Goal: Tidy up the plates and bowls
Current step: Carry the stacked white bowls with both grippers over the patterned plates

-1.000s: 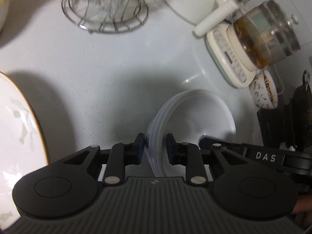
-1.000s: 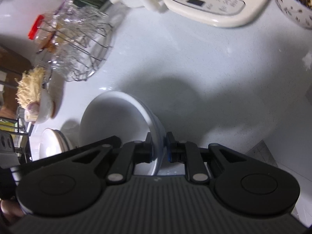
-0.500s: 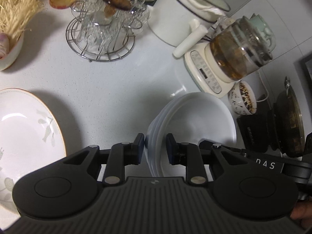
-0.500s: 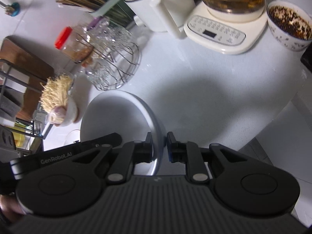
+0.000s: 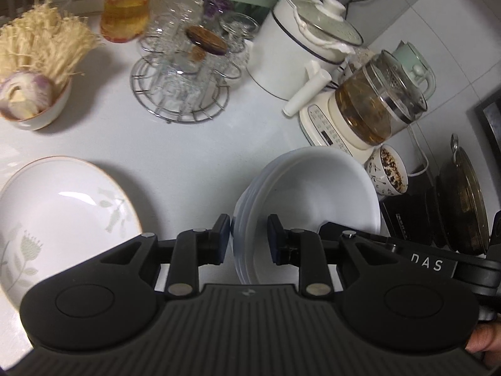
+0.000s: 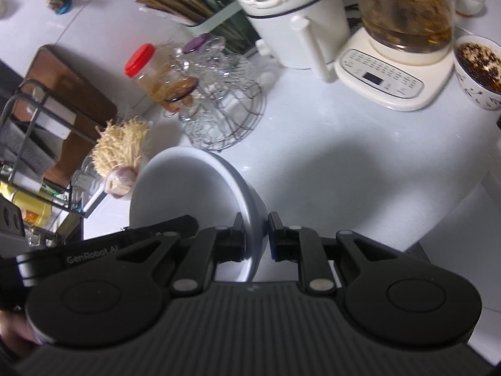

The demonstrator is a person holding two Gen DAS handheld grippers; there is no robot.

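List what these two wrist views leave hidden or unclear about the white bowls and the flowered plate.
- Stack of white bowls, left wrist view: its near rim is hidden behind the left gripper, and the exact bowl count is unclear.
- Same stack, right wrist view: its underside is unseen, and the right gripper covers its lower edge.
- Flowered plate, left wrist view: cut off by the left edge and the gripper body.

"DAS": right tool (image 5: 432, 264) | "GenRobot.AI": left tool (image 6: 94, 257)
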